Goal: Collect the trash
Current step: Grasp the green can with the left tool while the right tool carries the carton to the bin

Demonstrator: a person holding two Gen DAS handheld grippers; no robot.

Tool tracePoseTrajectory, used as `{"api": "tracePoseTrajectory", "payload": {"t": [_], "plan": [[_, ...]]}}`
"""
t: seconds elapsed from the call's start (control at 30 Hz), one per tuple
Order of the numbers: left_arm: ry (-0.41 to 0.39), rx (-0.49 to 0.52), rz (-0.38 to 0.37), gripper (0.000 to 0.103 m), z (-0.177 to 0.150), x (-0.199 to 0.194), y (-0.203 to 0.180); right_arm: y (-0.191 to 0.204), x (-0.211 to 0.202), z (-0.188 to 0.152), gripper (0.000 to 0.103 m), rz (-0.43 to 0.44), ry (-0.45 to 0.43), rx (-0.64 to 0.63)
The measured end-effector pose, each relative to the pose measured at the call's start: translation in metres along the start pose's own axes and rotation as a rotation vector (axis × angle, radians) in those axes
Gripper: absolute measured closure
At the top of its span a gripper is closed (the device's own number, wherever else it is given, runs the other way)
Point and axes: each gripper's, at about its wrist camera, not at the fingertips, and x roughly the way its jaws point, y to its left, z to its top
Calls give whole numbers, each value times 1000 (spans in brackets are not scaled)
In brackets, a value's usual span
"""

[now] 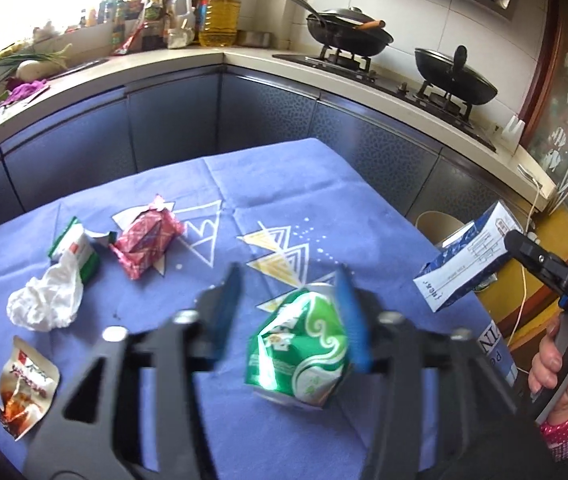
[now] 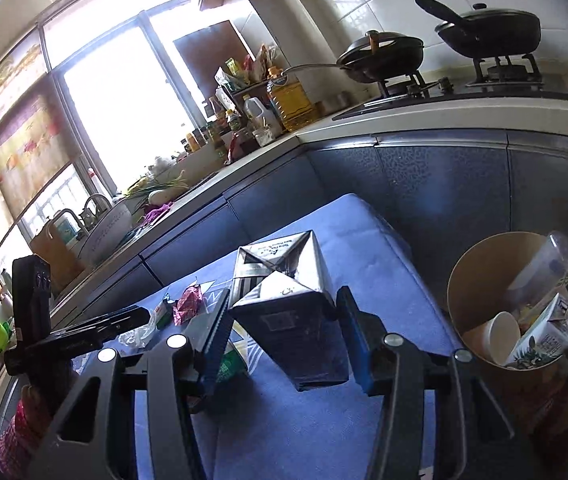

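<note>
Above the blue-clothed bench, the left claw hangs spread with a crushed green can between its fingers, while the right claw pinches a milk carton beside the bin of trash.

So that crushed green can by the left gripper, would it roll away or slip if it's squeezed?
The green can looks dented into flat facets, so it probably won't roll far on the blue tablecloth. Its shiny metal skin may be slippery against the left gripper. Being already crumpled, it likely gives further when squeezed and seems light.
</note>
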Motion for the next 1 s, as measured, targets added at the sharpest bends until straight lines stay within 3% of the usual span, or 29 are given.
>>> {"api": "tracePoseTrajectory", "payload": {"t": [0.03, 0.27, 0.43, 0.6, 0.63, 0.7, 0.8, 0.83, 1.0], "plan": [[2, -11, -8, 26, -3, 0, 4, -2, 3, -2, 51, 11, 6, 10], [208, -39, -17, 25, -29, 41, 6, 3, 16, -7, 51, 64, 23, 33], [229, 30, -41, 18, -37, 55, -20, 2, 14, -7, 51, 60, 27, 47], [241, 119, 22, 17, -42, 70, -35, -3, 13, -4, 51, 59, 31, 51], [237, 114, 23, 19, -42, 71, -33, -3, 13, -4, 51, 60, 31, 49], [230, 112, 31, 34, -45, 74, -27, -2, 14, -4, 51, 61, 35, 46], [181, 114, 13, 49, -45, 67, -22, -2, 18, -4, 52, 61, 43, 41], [155, 124, 17, 60, -42, 62, -24, -3, 20, -4, 52, 60, 45, 39], [150, 129, -10, 70, -22, 62, -34, -6, 20, 0, 52, 56, 32, 38]]}}
